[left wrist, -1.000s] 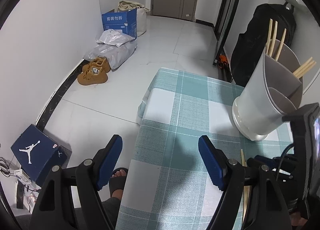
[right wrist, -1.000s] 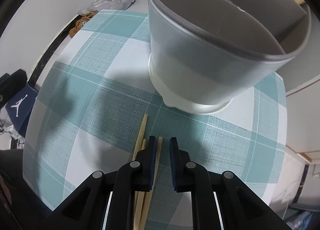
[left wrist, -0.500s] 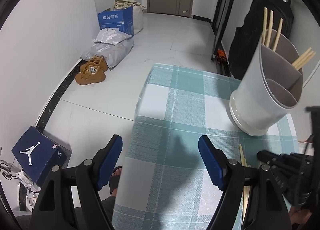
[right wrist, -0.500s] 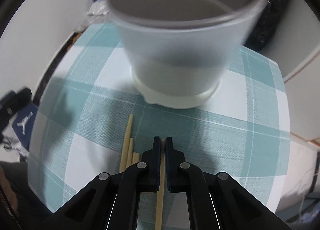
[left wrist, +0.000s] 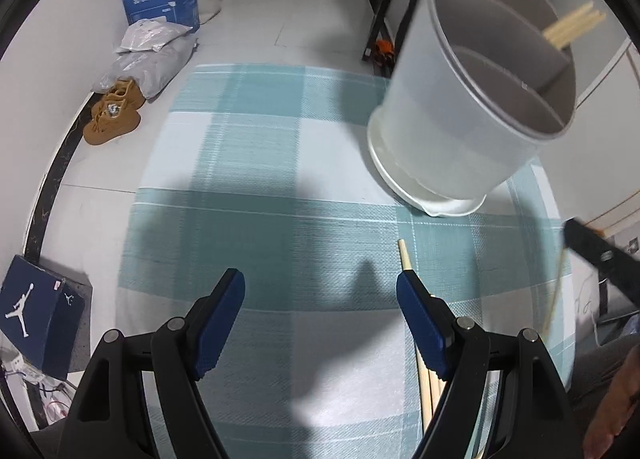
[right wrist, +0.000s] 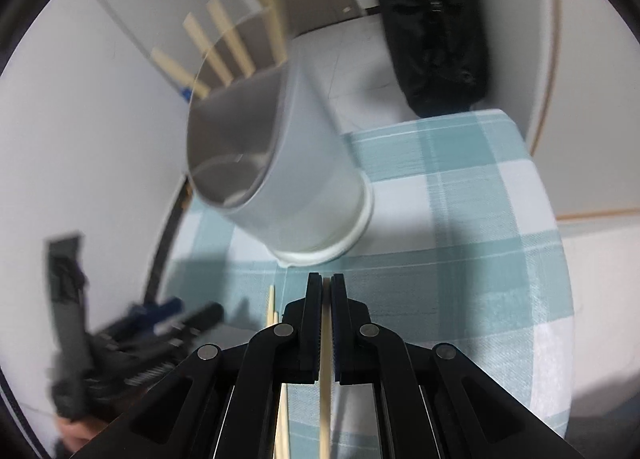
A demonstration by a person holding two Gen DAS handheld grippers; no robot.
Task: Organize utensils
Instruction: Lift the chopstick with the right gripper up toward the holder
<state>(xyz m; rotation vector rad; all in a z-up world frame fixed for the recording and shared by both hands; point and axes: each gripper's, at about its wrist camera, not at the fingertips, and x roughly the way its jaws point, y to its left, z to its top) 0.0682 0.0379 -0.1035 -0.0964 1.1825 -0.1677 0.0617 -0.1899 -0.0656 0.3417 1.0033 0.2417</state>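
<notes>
Clamping one chopstick (right wrist: 325, 339) in your right gripper (right wrist: 326, 283) near the holder (right wrist: 304, 187), your left gripper (left wrist: 320, 299) gapes wide, seemingly empty.

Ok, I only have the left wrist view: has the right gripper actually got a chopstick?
Observer: Yes. The right gripper is shut on one chopstick, pinched between its pads.
Operator: How does it sit in the grip?
Observer: Lengthwise along the fingers, its end about level with the fingertips.
Operator: And the way to the holder?
Observer: In the right wrist view, the holder stands straight ahead of the fingertips, with only bare cloth between.
</notes>
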